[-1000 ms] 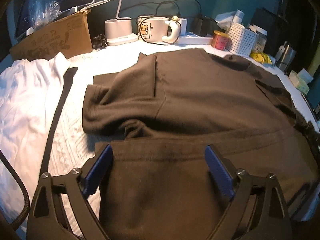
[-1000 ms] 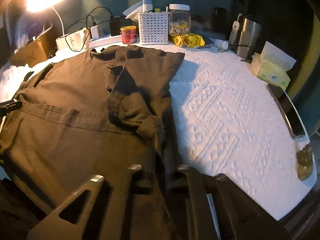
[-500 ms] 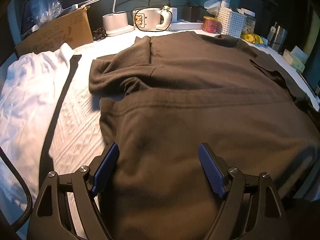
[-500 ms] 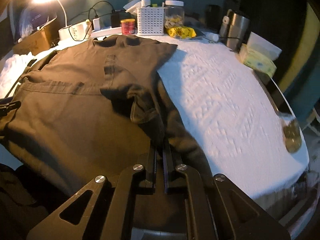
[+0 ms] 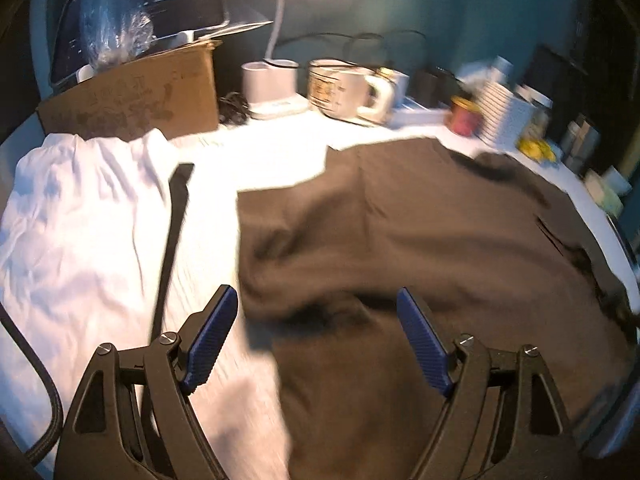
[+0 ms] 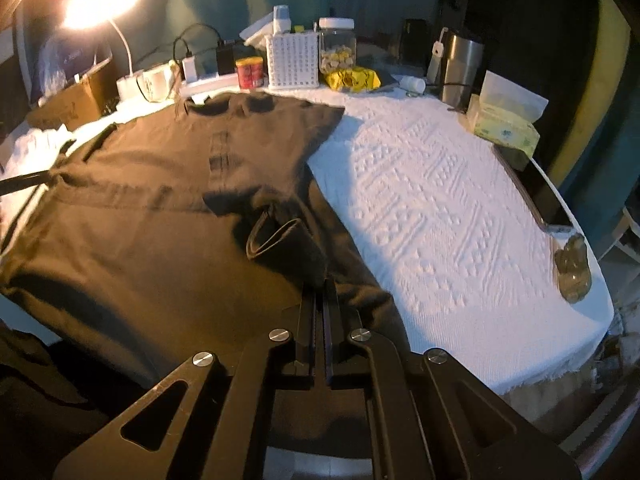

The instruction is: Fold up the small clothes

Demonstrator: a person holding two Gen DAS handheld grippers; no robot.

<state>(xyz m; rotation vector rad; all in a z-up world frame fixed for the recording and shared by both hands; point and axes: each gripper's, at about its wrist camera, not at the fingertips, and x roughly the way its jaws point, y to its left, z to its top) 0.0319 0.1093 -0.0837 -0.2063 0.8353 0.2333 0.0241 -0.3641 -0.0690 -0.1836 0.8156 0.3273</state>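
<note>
A dark brown shirt [image 5: 420, 240] lies spread on the white textured table cover [image 6: 460, 208]. It also shows in the right wrist view [image 6: 160, 208], with its right sleeve folded in over the body. My left gripper [image 5: 320, 320] is open and empty, hovering over the shirt's left sleeve edge; the view is blurred. My right gripper [image 6: 322, 280] is shut on the shirt's right lower edge, beside a bunched fold [image 6: 280, 236].
A white garment [image 5: 80, 220] and a black strap [image 5: 172, 240] lie to the left. A cardboard box [image 5: 132, 104], mug [image 5: 348, 88], lamp base [image 5: 272, 84], white basket [image 6: 294, 60], jar [image 6: 337, 46], steel tumbler [image 6: 460, 68] and tissue box [image 6: 504, 124] line the far and right edges.
The left gripper has moved left and forward, now over the shirt's left sleeve edge. The right gripper stays shut on the cloth and has pulled it slightly; the sleeve fold lies flatter.
</note>
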